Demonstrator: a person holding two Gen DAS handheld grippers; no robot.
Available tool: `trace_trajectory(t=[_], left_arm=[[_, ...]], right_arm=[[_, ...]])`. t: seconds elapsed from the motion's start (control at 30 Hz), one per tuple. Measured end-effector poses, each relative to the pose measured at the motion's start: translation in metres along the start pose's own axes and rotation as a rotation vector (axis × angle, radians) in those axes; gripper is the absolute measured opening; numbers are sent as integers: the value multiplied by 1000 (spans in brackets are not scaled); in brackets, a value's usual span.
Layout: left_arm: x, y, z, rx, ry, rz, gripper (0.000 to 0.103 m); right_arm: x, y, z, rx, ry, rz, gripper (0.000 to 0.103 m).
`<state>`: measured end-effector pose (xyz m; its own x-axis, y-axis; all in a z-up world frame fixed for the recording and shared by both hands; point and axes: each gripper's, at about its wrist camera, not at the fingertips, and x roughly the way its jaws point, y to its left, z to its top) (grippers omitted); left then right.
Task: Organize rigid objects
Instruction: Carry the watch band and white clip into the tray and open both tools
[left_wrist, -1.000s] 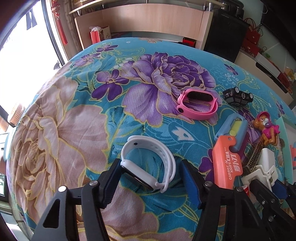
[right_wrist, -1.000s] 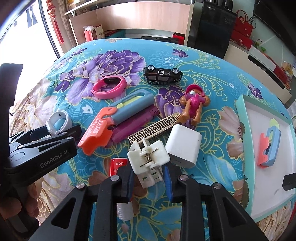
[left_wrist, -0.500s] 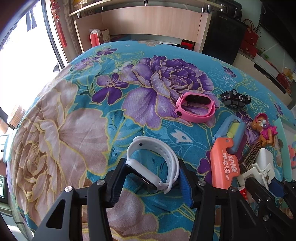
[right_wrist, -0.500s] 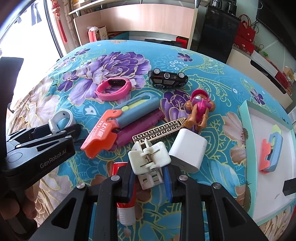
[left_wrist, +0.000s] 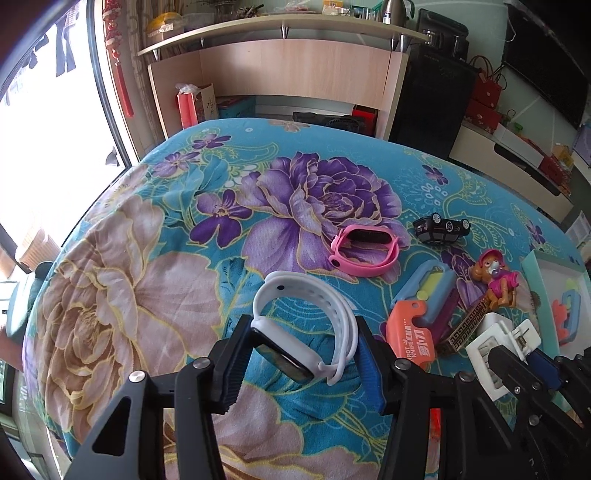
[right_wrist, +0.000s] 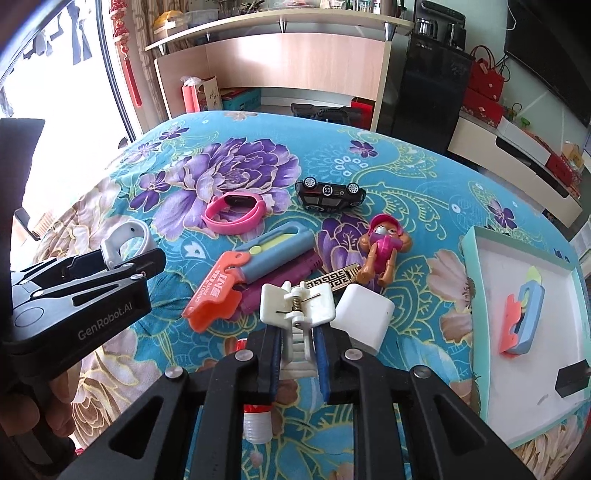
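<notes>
Our left gripper (left_wrist: 301, 356) clamps the white watch (left_wrist: 306, 328) across its strap loop, lifted off the floral cloth (left_wrist: 147, 288) so the band hangs clear. We grip the white clip (right_wrist: 297, 306) by its handles in the right gripper (right_wrist: 297, 363), leaving its spring end free (it seems raised too). Beside it sit the white cube (right_wrist: 364, 319) and orange carrot knife (right_wrist: 243, 275). Farther right waits the tray (right_wrist: 476, 295), likely where both go.
</notes>
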<state>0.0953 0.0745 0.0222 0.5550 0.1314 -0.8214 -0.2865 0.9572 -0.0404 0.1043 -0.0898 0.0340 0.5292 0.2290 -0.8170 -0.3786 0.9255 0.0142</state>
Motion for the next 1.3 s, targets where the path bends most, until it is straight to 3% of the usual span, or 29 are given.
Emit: trace_trajectory(t=[0.3, 0.47, 1.03, 1.3], left_arm=[[-19, -22, 6, 46, -46, -36, 56], [-29, -50, 6, 114, -65, -63, 56], [-53, -184, -13, 412, -92, -226, 56], [-60, -237, -32, 549, -78, -284, 56]], right_arm=[[-19, -23, 2, 59, -48, -21, 17], [-32, -54, 0, 131, -70, -69, 17], [-83, -190, -42, 453, -138, -274, 17], [-92, -229, -63, 561, -133, -328, 17]])
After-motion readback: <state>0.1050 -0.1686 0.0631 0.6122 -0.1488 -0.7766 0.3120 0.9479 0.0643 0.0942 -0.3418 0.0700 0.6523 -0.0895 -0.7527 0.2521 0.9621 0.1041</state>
